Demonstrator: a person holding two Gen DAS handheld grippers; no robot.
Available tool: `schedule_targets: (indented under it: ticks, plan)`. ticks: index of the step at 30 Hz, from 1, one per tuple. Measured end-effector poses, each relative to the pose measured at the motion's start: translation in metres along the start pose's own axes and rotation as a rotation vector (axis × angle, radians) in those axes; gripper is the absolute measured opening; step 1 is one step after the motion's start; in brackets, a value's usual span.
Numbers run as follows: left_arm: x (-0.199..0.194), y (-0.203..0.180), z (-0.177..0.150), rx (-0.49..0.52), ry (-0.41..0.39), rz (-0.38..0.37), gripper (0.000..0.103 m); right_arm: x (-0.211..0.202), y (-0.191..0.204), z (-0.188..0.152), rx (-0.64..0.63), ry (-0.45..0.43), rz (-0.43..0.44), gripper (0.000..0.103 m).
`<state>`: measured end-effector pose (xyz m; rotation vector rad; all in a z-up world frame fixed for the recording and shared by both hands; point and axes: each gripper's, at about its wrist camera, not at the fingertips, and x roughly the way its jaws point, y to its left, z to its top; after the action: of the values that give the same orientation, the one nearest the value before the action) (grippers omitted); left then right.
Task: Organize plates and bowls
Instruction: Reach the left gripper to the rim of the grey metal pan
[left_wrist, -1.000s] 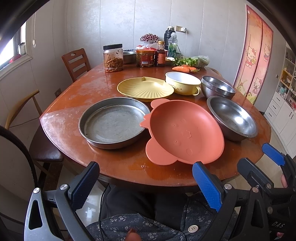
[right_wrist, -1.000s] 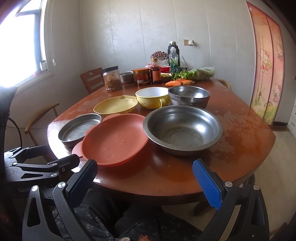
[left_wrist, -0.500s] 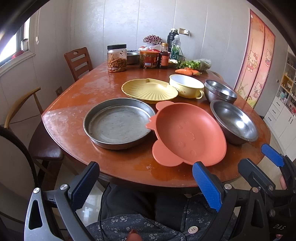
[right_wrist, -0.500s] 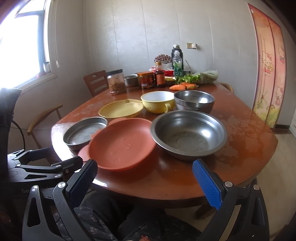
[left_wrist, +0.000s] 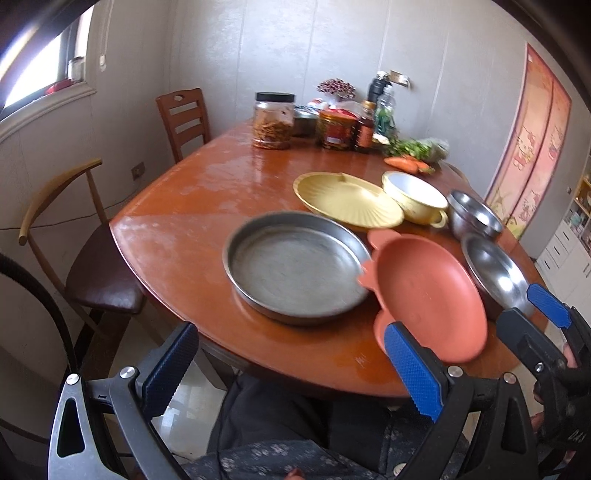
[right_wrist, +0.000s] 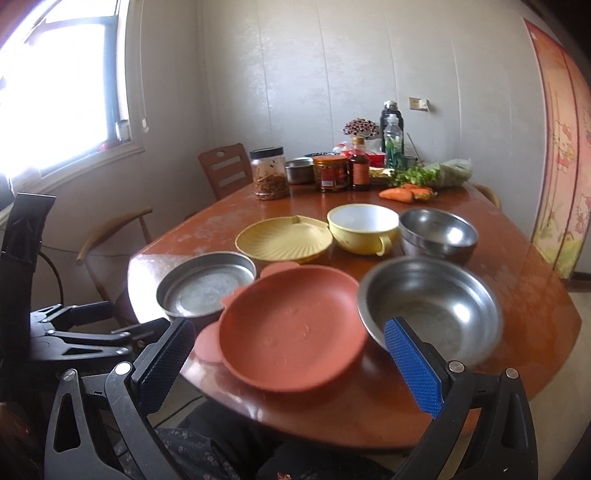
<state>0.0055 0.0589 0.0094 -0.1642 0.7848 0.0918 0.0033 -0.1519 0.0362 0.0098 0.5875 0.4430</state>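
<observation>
Both grippers, left and right, gape empty; pinch the light, stiff, orange eared plastic plate by its rim.

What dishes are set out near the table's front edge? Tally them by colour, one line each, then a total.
Bare metal: 3 (flat round pan, large bowl, smaller bowl)
Yellow: 2 (ribbed plate, handled bowl)
Terracotta orange: 1 (eared plate)
Total: 6
</observation>
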Motion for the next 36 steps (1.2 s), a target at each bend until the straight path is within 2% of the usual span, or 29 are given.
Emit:
schedule_targets:
  ticks: [3, 9, 11, 14, 21, 25, 33, 36]
  plan:
    - [0.004, 0.014, 0.012, -0.016, -0.005, 0.017, 0.101, 0.013, -0.001, 0.015, 0.036, 0.022, 0.042, 0.103]
    - [0.02, 0.037, 0.027, -0.036, 0.008, 0.035, 0.101, 0.038, 0.006, 0.035, 0.041, 0.049, 0.055, 0.103]
    - [0.027, 0.042, 0.03, -0.037, 0.02, 0.051, 0.101, 0.048, 0.008, 0.038, 0.047, 0.077, 0.083, 0.103]
    - [0.035, 0.047, 0.028, -0.054, 0.04, 0.038, 0.101, 0.062, 0.012, 0.036, 0.059, 0.131, 0.123, 0.103]
    - [0.045, 0.041, 0.018, -0.021, 0.068, 0.007, 0.101, 0.081, 0.024, 0.016, 0.013, 0.23, 0.14, 0.103]
    - [0.05, 0.04, 0.021, -0.02, 0.075, 0.003, 0.101, 0.086, 0.026, 0.017, 0.006, 0.237, 0.142, 0.103]
    - [0.056, 0.051, 0.026, -0.046, 0.08, -0.008, 0.092, 0.106, 0.02, 0.038, 0.028, 0.243, 0.128, 0.103]
    - [0.059, 0.052, 0.026, -0.05, 0.09, -0.033, 0.085, 0.117, 0.026, 0.048, 0.022, 0.243, 0.167, 0.103]
